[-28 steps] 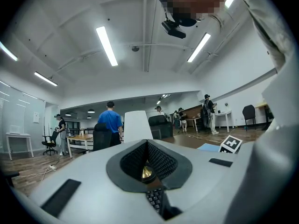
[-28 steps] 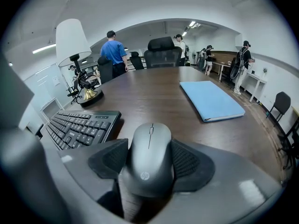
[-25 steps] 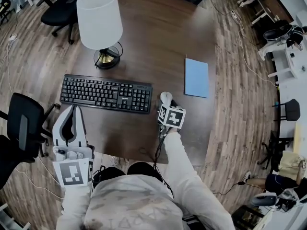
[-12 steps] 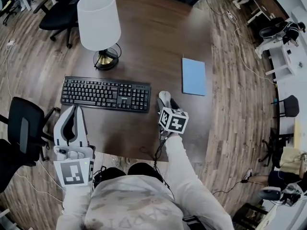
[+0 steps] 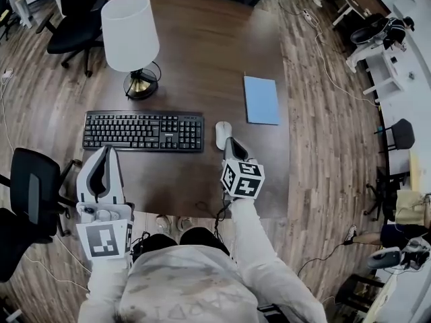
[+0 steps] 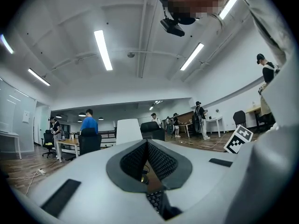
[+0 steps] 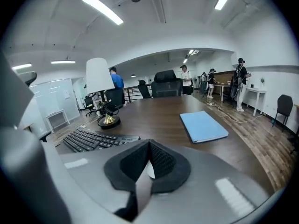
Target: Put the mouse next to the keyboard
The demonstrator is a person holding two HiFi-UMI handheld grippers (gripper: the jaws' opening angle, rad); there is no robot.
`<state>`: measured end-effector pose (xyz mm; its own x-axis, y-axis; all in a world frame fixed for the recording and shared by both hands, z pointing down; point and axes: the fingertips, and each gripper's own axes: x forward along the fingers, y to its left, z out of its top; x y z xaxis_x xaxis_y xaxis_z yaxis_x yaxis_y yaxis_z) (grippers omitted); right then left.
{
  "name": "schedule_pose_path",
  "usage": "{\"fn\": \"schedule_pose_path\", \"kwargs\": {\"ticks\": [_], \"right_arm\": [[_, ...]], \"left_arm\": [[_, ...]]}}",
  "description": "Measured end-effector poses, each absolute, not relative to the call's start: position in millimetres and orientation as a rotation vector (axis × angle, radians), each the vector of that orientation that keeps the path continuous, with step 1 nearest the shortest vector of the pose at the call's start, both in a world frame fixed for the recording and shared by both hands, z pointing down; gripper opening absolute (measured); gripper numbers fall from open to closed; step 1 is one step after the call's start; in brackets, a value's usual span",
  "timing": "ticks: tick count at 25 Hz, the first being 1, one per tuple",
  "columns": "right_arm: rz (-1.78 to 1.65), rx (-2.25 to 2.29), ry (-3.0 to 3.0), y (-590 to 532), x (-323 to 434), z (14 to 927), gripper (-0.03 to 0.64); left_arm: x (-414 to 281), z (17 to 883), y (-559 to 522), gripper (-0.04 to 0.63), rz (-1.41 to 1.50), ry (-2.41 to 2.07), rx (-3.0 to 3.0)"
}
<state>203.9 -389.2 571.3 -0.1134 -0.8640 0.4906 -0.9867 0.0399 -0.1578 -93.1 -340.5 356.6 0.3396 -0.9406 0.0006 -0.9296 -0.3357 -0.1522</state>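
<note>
On the desk (image 5: 202, 46) sit one keyboard (image 5: 143, 131), one mouse (image 5: 223, 134), one lamp (image 5: 130, 32), one folder (image 5: 261, 99). Left hand-held gripper (image 6: 147, 144) is pinched together, right hand-held gripper (image 7: 149, 143) closing together, both empty

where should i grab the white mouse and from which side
Pinch the mouse across its long sides at mid-body, coming from the near side with the right tongs. It lies lengthwise away from you, narrow across; the keyboard sits close on its left.
</note>
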Motion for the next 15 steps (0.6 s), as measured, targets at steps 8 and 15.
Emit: {"fn": "schedule_pose_path", "kwargs": {"ticks": [8, 15], "right_arm": [[0.614, 1.970, -2.141, -356.7, 193.4, 528.7, 0.009], [0.531, 2.008, -2.201, -328.0, 181.0, 495.8, 0.009]], "left_arm": [[-93.9, 347.7, -324.1, 0.006, -0.097, 1.676, -2.494], [-96.4, 343.5, -308.1, 0.006, -0.068, 1.633, -2.521]]}}
